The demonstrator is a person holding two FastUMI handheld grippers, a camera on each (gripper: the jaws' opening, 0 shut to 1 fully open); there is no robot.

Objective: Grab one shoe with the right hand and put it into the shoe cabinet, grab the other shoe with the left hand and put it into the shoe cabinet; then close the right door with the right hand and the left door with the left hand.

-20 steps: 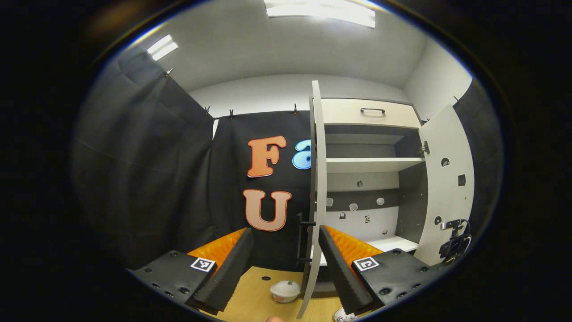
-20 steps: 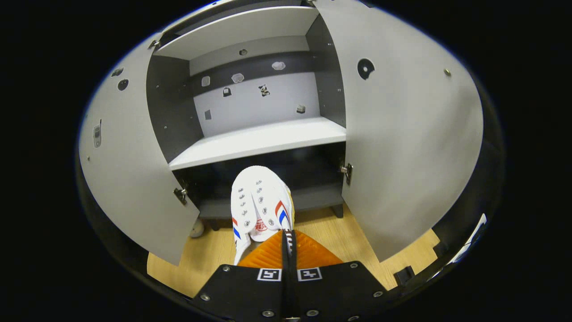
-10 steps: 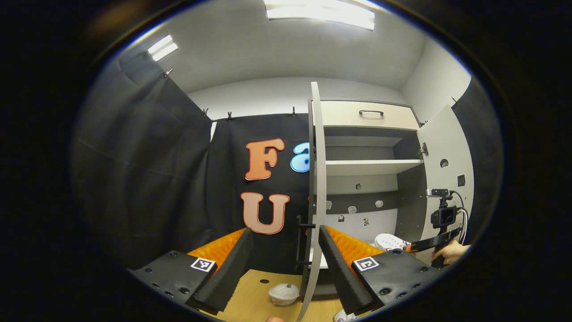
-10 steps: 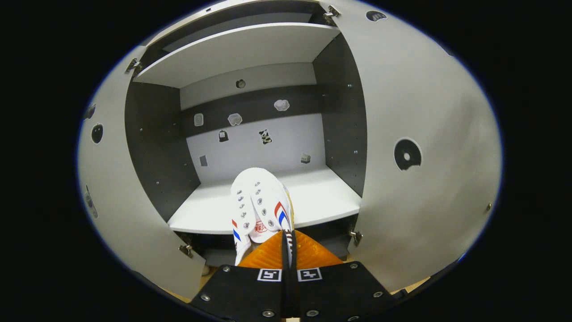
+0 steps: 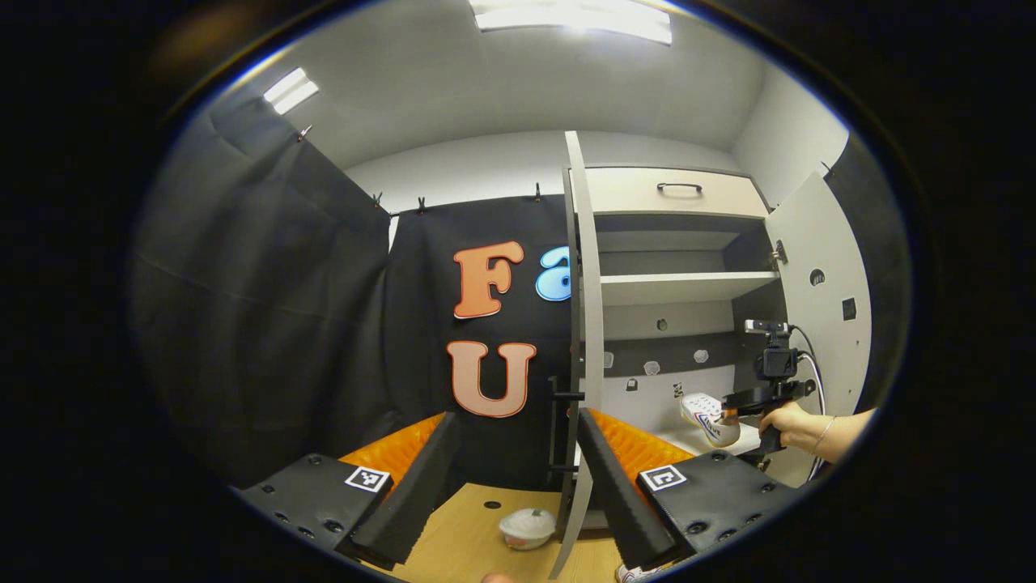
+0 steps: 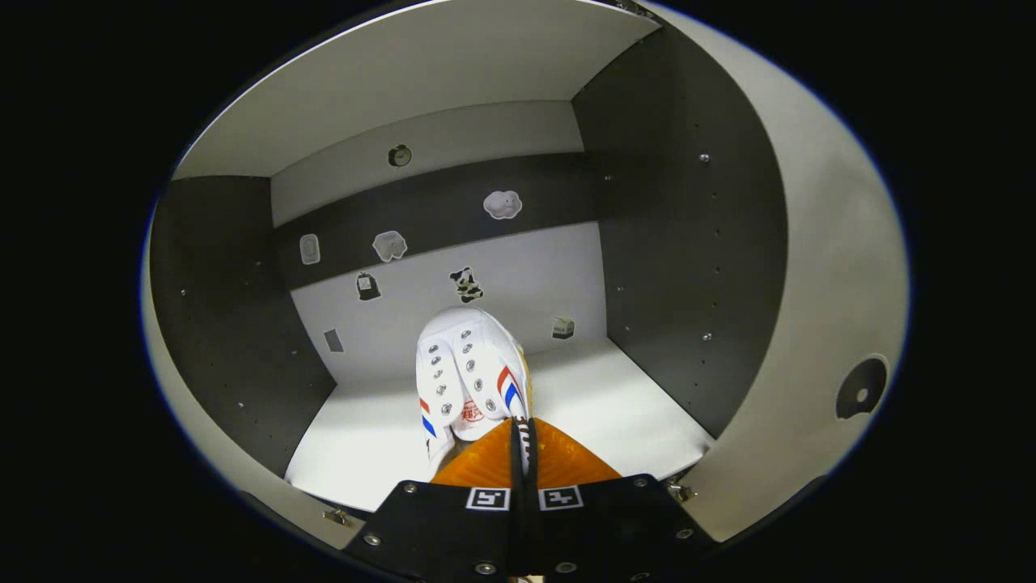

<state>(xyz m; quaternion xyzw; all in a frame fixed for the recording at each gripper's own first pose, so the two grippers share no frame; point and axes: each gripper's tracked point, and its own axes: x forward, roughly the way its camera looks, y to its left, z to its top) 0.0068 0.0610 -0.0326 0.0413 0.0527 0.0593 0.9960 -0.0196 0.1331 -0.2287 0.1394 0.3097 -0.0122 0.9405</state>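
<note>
The right gripper (image 6: 518, 441) has its jaws clenched on the shoe's (image 6: 467, 379) heel and has carried it ahead into the cabinet (image 6: 680, 243), above the shelf (image 6: 599, 397); release comes next. Left gripper (image 5: 518, 478) hangs with jaws released, well short of the left door (image 5: 584, 324).

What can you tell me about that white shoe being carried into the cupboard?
The white shoe looks like a canvas sneaker with two rows of metal eyelets, no laces that I can see, red and blue stripes on its sides and a red mark on the tongue. The right gripper is shut on its heel end, toe pointing into the cabinet, above the white shelf. In the left gripper view it hangs just over that shelf; whether it touches is unclear.
</note>
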